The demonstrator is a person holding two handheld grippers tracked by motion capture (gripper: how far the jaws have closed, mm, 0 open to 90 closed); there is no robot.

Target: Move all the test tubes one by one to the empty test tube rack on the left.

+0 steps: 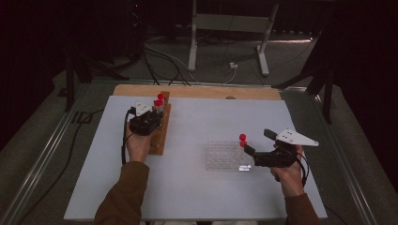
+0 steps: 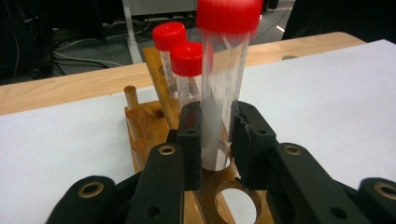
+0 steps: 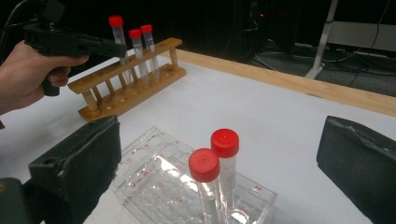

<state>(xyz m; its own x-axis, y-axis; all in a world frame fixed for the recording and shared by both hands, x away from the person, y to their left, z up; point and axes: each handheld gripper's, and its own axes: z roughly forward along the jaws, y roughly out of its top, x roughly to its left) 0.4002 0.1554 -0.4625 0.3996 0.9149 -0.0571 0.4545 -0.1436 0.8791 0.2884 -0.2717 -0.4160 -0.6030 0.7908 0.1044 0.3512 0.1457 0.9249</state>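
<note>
Red-capped and clear-walled, the tube [image 2: 223, 88] I am handling sits clamped between the pads of my left gripper [image 2: 215, 135], which I keep closed on its lower body. I grip low on the barrel so that the cap stays free and the tube hangs upright over the wooden rack [image 2: 149, 126]. Its bottom end stands at or just above one of the rack's round holes; the blur on the cap leaves me unsure whether the tube is seated or lifted clear. Two more capped tubes [image 2: 187, 70] stand in the rack directly behind it, so I approach from the open end of the row to avoid knocking them.

In the high view, the left gripper [image 1: 149, 117] rests over the rack [image 1: 162, 126] at the left of the white table [image 1: 197, 197]. My right gripper [image 1: 256, 143] waits with its jaws spread wide and nothing between them, just beside the clear plastic tray [image 3: 154, 182]. Two red-capped tubes [image 3: 215, 168] already stand upright in the tray's near corner. I judge the right gripper is parked there to leave a clear path for the next tube while staying ready to steady the light tray.
</note>
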